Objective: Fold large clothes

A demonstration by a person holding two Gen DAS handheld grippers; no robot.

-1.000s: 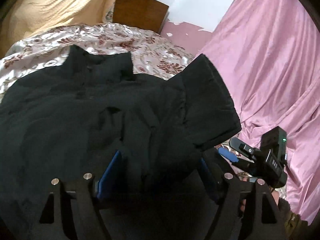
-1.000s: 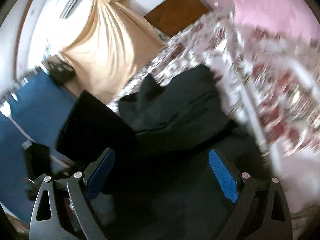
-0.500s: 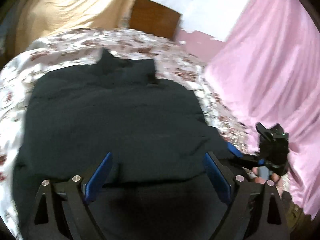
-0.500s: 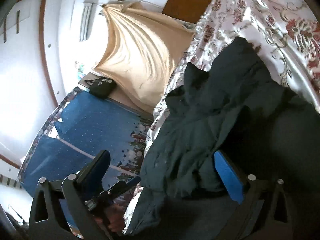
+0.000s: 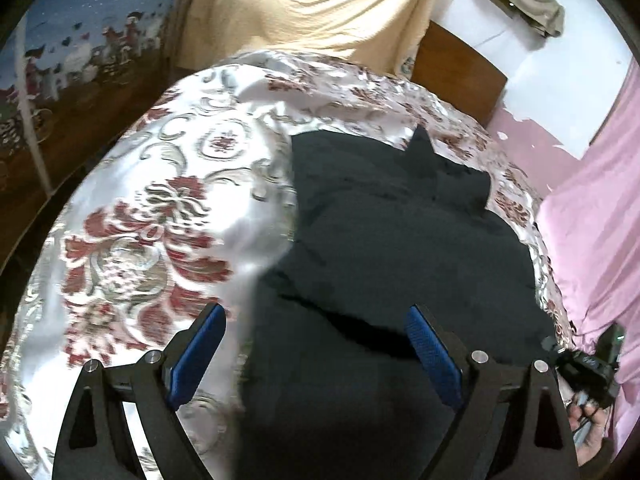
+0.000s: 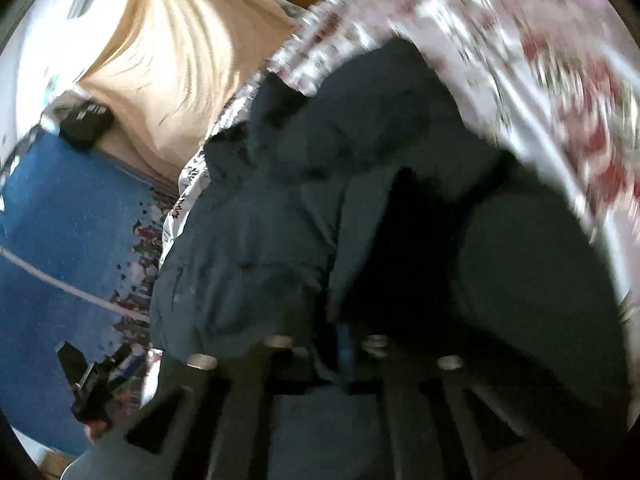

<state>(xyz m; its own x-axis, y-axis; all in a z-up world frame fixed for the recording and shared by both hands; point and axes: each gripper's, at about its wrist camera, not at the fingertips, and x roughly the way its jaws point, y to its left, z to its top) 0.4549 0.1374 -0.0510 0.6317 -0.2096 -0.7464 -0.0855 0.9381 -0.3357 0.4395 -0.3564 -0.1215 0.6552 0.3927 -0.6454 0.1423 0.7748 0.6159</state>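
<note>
A large black garment (image 5: pixel 400 248) lies on a floral bedspread (image 5: pixel 152 208), collar at the far end. My left gripper (image 5: pixel 316 352) is open and empty, hovering over the garment's near left edge, blue pads (image 5: pixel 198 354) wide apart. In the right wrist view the garment (image 6: pixel 280 208) looks dark blue-grey and rumpled. My right gripper (image 6: pixel 336 344) has its jaws close together on a fold of the garment's near edge. The right wrist view is blurred. The right gripper also shows small at the right edge of the left wrist view (image 5: pixel 588 364).
A pink sheet (image 5: pixel 592 216) hangs on the right of the bed. A yellow cloth (image 5: pixel 304 4) and a wooden headboard (image 5: pixel 456 76) stand behind it. A blue patterned cloth (image 6: pixel 60 240) hangs at the bed's left side. The bedspread (image 6: pixel 540 92) is bare right of the garment.
My right gripper has gone from wide open to closed on the garment's fold. My left gripper has swung left, so more bare bedspread shows. The raised sleeve now lies flat.
</note>
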